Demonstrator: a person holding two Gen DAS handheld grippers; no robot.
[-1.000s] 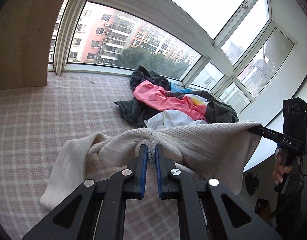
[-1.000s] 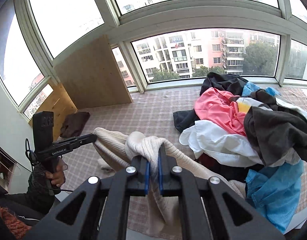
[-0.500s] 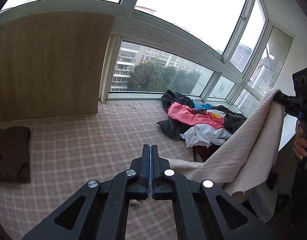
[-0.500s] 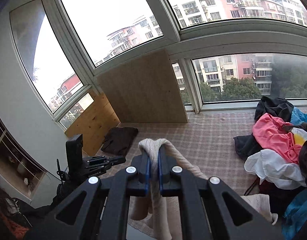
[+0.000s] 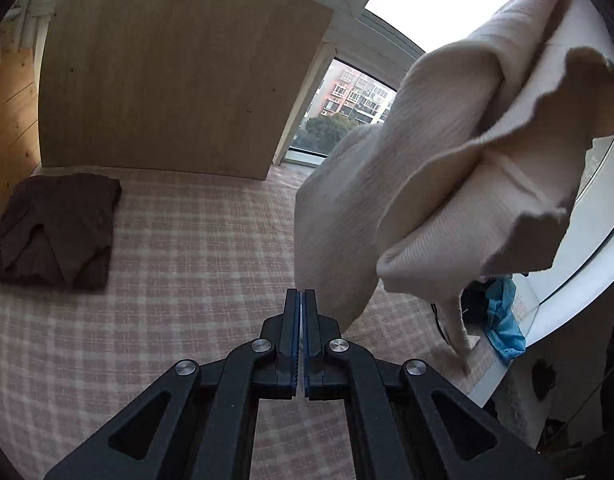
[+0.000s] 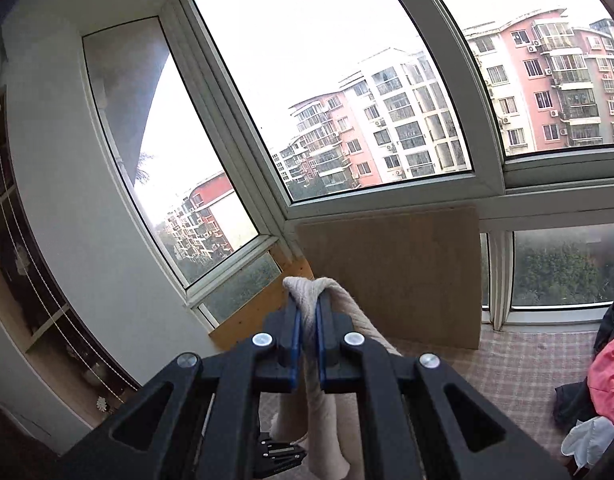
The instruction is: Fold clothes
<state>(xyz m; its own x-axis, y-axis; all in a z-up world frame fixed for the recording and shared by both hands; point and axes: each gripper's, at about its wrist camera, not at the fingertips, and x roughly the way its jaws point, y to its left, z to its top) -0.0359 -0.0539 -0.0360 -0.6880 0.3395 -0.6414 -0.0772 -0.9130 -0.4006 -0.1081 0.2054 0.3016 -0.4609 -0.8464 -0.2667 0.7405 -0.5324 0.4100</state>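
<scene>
A cream ribbed knit garment [image 5: 439,168] hangs in the air at the right of the left wrist view, above the pink checked mat [image 5: 187,264]. My left gripper [image 5: 301,300] is shut with nothing visible between its jaws, just left of the garment's lower edge. My right gripper [image 6: 307,312] is shut on a bunched fold of the same cream garment [image 6: 319,392], held high and pointing at the windows; the cloth drapes down below the jaws.
A folded dark brown garment [image 5: 55,228] lies at the mat's far left. A wooden board [image 5: 179,68] leans against the window. A pile of unfolded clothes [image 6: 603,384] lies on the right, with blue cloth [image 5: 503,320] at the mat's right edge.
My left gripper let go of the cream garment and swung left, now shut and empty. My right gripper lifted the garment high off the mat.
</scene>
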